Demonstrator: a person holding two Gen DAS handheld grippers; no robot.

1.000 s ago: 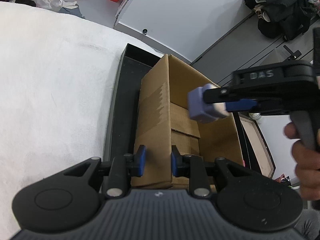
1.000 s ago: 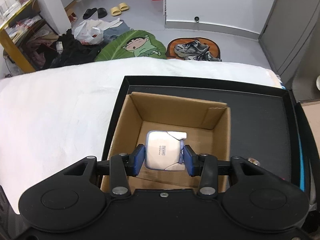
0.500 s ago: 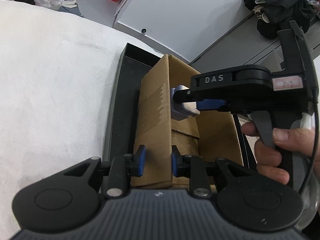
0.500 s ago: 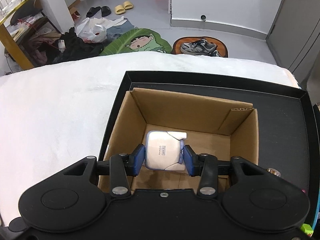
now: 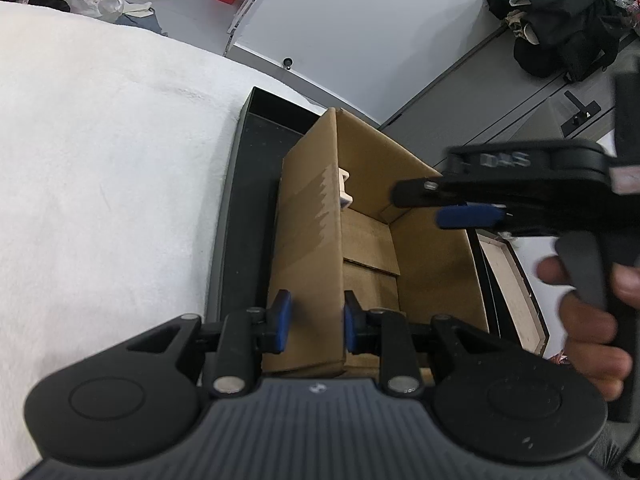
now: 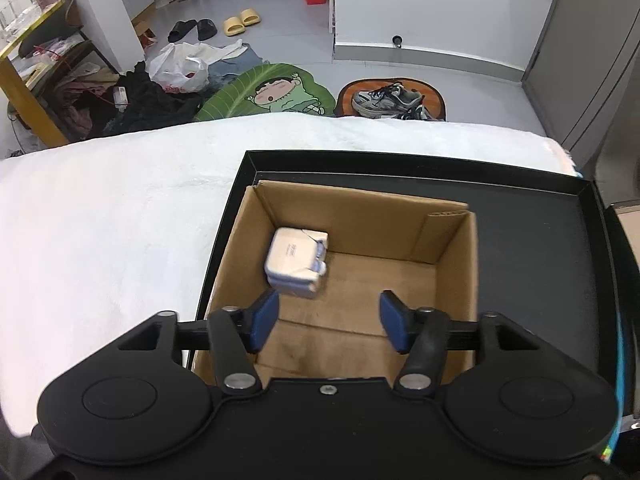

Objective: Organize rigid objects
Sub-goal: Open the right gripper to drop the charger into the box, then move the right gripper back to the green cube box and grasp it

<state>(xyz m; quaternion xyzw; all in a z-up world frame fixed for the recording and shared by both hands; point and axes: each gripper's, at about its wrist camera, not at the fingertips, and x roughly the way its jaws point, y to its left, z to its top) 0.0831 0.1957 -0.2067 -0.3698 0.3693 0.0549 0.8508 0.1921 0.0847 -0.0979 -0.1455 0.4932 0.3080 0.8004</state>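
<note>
The right gripper (image 6: pixel 327 322) has just been opening its jaws, which now stand apart with nothing between them. The small white case (image 6: pixel 297 262) they carried a second ago lies inside the cardboard box (image 6: pixel 456 264), toward its far-left corner, slightly blurred, so it may not have settled. The box sits in a black tray (image 6: pixel 532 248) on the white-covered bed (image 6: pixel 112 232), near the bed's far right corner. This item looks delivered, and the right gripper is free for the next one.

The left gripper (image 5: pixel 314 322) grips the box's near wall, jaws clamped on the cardboard. Only the left view shows this hold and a hand (image 5: pixel 588 320) on the other tool's handle; there the case (image 5: pixel 344 190) shows as a pale sliver behind the wall. Only the right view shows it whole.
</note>
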